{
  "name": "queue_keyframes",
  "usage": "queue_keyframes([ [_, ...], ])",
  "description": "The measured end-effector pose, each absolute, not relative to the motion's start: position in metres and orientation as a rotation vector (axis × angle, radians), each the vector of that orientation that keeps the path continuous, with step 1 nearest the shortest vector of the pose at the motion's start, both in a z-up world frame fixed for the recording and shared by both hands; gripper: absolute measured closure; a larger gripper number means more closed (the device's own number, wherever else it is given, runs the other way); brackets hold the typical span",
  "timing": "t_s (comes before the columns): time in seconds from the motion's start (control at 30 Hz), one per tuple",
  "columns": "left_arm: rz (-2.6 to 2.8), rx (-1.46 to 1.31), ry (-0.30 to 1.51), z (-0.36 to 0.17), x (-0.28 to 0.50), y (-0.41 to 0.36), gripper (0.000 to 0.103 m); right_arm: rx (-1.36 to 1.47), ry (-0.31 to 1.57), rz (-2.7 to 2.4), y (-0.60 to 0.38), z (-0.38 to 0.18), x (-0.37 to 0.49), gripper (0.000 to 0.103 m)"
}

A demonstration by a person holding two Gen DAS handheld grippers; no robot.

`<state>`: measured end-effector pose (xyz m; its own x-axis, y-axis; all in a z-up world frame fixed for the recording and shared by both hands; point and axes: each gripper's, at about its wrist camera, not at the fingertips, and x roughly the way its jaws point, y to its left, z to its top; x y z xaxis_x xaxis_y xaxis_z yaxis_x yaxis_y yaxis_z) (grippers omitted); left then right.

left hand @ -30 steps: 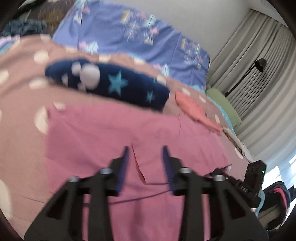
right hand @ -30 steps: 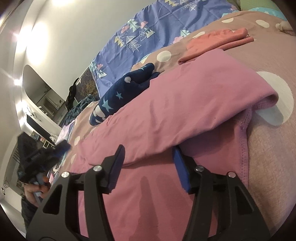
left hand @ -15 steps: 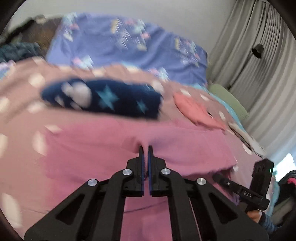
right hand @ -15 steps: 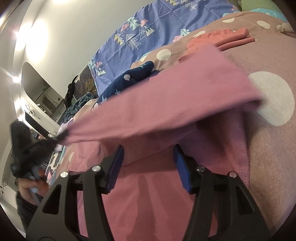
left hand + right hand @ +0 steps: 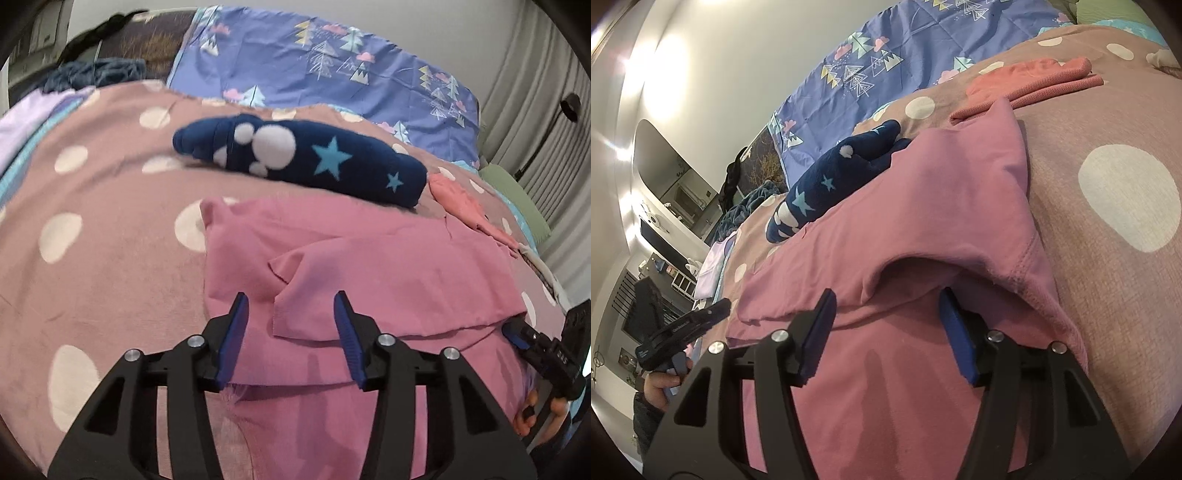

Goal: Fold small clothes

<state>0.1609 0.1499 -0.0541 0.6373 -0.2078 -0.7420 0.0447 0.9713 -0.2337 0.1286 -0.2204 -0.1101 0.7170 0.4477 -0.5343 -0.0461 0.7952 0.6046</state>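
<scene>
We had both jaws spread wide and empty: our left gripper (image 5: pixel 290 332) stood with the turned-over corner of the pink garment (image 5: pixel 369 258) lying loose between its fingers, and our right gripper (image 5: pixel 886 325) sat just short of the folded edge, which arched up ahead of its jaws. We judged one fold laid over and uneven, with smoothing and further folds left. Beyond the jaws lay the navy star garment (image 5: pixel 314 158) and the coral garment (image 5: pixel 1034 81), seemingly already folded.

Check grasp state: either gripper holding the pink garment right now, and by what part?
Nothing is held. The left gripper and right gripper both have jaws open over the pink garment, which lies folded on the bedspread.
</scene>
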Motion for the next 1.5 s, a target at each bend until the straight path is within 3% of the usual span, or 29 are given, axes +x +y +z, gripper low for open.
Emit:
queue_keyframes([
  [0.3,-0.149,-0.179,0.928,-0.071,0.215,0.134,0.055,0.592,0.730,0.297,-0.217,-0.110,0.128,0.041],
  [0.37,-0.180,-0.196,0.899,-0.063,0.224,0.132,0.092,0.592,0.730,0.297,-0.217,-0.110,0.128,0.041],
  [0.4,-0.220,-0.219,0.877,-0.057,0.224,0.131,0.099,0.593,0.730,0.298,-0.217,-0.110,0.128,0.041],
  [0.5,-0.186,-0.139,0.713,-0.024,0.213,0.125,0.099,0.592,0.730,0.298,-0.217,-0.109,0.128,0.040],
  [0.57,-0.064,-0.027,0.714,-0.025,0.216,0.122,0.099,0.588,0.732,0.299,-0.215,-0.109,0.129,0.040],
  [0.63,-0.024,0.034,0.761,-0.038,0.220,0.125,0.092,0.585,0.731,0.302,-0.214,-0.108,0.128,0.039],
  [0.67,-0.031,0.026,0.781,-0.042,0.219,0.127,0.082,0.587,0.731,0.304,-0.214,-0.108,0.128,0.039],
  [0.7,-0.041,-0.003,0.804,-0.046,0.214,0.131,0.056,0.588,0.731,0.305,-0.215,-0.109,0.128,0.039],
  [0.73,-0.048,-0.022,0.800,-0.046,0.209,0.133,0.050,0.588,0.732,0.304,-0.214,-0.109,0.128,0.039],
  [1.0,-0.147,0.078,0.830,-0.060,0.156,0.124,0.049,0.583,0.734,0.304,-0.214,-0.108,0.129,0.039],
  [1.37,-0.090,0.211,0.837,-0.065,0.152,0.114,0.049,0.604,0.732,0.315,-0.216,-0.108,0.129,0.039],
  [1.43,-0.095,0.225,0.827,-0.062,0.147,0.114,0.049,0.662,0.728,0.318,-0.223,-0.106,0.130,0.044],
  [1.47,-0.098,0.226,0.827,-0.062,0.146,0.114,0.048,0.693,0.728,0.312,-0.226,-0.106,0.132,0.051],
  [1.5,-0.103,0.225,0.830,-0.063,0.145,0.114,0.048,0.724,0.732,0.304,-0.230,-0.107,0.134,0.066],
])
